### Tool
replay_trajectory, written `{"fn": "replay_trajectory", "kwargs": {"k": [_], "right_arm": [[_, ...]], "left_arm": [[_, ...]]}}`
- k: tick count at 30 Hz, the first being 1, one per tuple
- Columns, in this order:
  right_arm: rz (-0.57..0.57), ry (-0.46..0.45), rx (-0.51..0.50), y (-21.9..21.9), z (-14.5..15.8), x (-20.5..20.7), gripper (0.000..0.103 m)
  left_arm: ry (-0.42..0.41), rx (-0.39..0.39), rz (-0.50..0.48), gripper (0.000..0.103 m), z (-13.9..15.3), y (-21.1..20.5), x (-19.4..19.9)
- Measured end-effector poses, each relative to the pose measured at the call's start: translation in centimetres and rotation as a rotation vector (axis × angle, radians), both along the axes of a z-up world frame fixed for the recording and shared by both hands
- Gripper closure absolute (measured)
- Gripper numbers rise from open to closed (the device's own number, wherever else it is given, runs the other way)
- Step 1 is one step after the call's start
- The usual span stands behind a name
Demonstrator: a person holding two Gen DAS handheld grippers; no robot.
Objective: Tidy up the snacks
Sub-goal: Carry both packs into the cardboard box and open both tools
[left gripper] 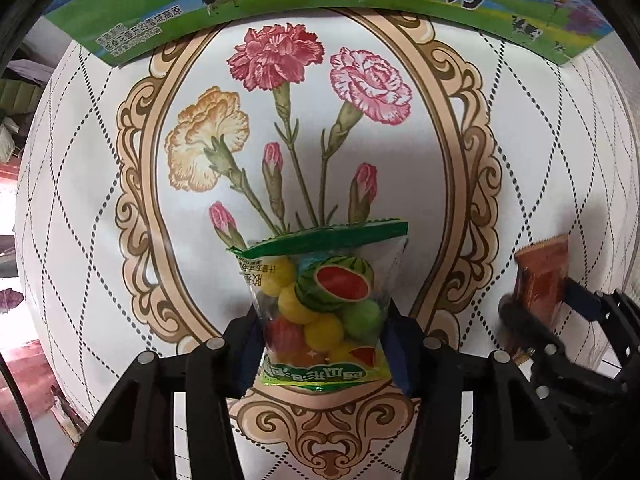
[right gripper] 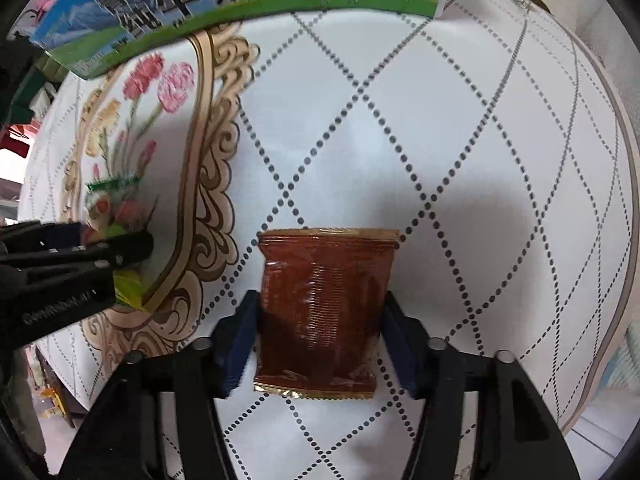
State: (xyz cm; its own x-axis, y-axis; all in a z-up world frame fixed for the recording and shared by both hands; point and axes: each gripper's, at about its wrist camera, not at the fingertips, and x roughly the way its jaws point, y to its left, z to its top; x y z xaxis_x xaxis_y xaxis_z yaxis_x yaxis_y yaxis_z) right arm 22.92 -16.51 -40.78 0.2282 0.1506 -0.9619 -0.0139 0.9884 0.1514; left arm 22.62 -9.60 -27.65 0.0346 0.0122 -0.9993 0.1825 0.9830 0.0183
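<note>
So we're gripping one snack in each gripper right now: the left gripper (left gripper: 324,332) is clamping its jaws on the sides of the fruit candy bag (left gripper: 324,304), and the right gripper (right gripper: 320,336) is squeezing the brown snack packet (right gripper: 322,308) the same way, by its two long edges. Both packs are sitting over the middle of the table (right gripper: 460,120), the candy over the carnation print and the brown one just beside it on the quilted part. We're guessing we're holding them by the sides so the soft wrappers aren't folding up. The milk carton box (left gripper: 320,4) is standing at the far edge of the table, so that's probably where we're heading with them.
</note>
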Motion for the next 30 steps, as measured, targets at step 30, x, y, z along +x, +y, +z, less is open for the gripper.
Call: {"fn": "replay_trajectory", "kwargs": {"k": [30], "right_arm": [[0.063,-0.386,0.249,-4.5,23.5,5.2,0.044]], "left_arm": [[-0.232,-0.350,-0.011,0.056,21.6,3.1,8.4]]}}
